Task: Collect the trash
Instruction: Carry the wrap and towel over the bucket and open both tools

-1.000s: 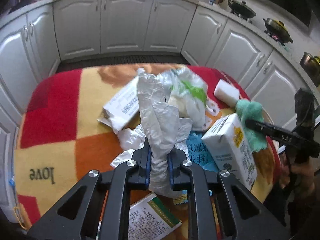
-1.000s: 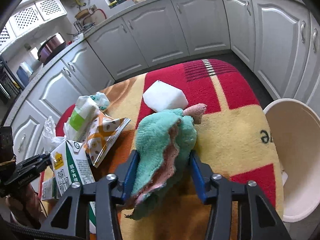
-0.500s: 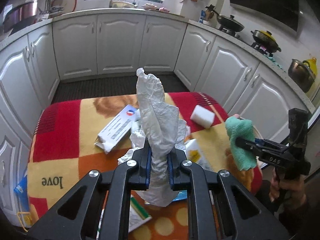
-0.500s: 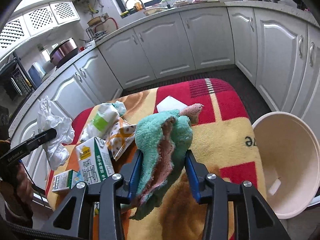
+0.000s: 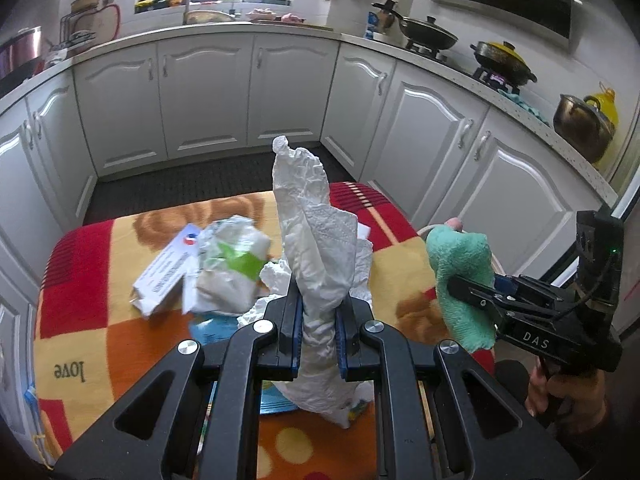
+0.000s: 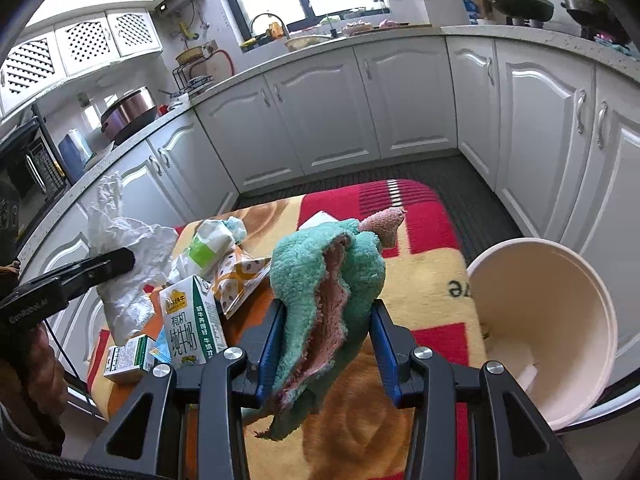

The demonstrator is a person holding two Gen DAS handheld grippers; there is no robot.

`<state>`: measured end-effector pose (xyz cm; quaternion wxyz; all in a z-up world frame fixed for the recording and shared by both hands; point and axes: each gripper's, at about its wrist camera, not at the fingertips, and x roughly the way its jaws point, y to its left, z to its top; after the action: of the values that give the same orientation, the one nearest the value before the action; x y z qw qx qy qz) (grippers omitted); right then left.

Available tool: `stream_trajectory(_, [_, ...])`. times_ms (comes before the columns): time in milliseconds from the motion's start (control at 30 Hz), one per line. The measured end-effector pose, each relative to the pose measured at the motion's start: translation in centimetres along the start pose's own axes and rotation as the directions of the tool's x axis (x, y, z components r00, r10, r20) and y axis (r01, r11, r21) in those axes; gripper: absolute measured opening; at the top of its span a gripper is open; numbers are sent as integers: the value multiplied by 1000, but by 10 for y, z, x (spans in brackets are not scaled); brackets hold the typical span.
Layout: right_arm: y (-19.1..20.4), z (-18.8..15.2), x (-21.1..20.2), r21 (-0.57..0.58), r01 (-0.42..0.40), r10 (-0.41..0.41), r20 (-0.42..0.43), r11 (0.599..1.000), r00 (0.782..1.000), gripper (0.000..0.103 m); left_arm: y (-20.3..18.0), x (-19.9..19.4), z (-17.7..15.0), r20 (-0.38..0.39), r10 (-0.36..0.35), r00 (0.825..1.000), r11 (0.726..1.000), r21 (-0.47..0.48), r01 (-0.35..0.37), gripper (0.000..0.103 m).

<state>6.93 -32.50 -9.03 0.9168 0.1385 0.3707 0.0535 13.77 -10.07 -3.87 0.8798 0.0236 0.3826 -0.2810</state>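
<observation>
**Both loads up off the table**

Your left gripper (image 5: 319,336) is clamped on the crumpled tissue wad (image 5: 314,240), your right gripper (image 6: 326,344) pinches the green cloth (image 6: 320,280); both have risen clear of the blanket (image 6: 424,280) since a second ago. One bucket (image 6: 600,300) beside you holds white scraps. One milk carton (image 6: 192,320) stands below.

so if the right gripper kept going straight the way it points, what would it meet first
Probably the blanket-covered table. The right gripper, shut on the green cloth, angles down at bare blanket, between the milk carton and the cream bin. Depth is uncertain.
</observation>
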Motion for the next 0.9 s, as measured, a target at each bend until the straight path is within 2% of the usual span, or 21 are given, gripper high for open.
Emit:
stream_trajectory(467, [-36, -3, -29, 52, 55, -57, 38, 997, 998, 41, -63, 25, 9, -22, -38, 999, 997, 72, 40, 11])
stream_trajectory(900, [-91, -15, -56, 145, 127, -136, 54, 981, 989, 41, -114, 62, 16, -66, -74, 995, 991, 108, 81, 11])
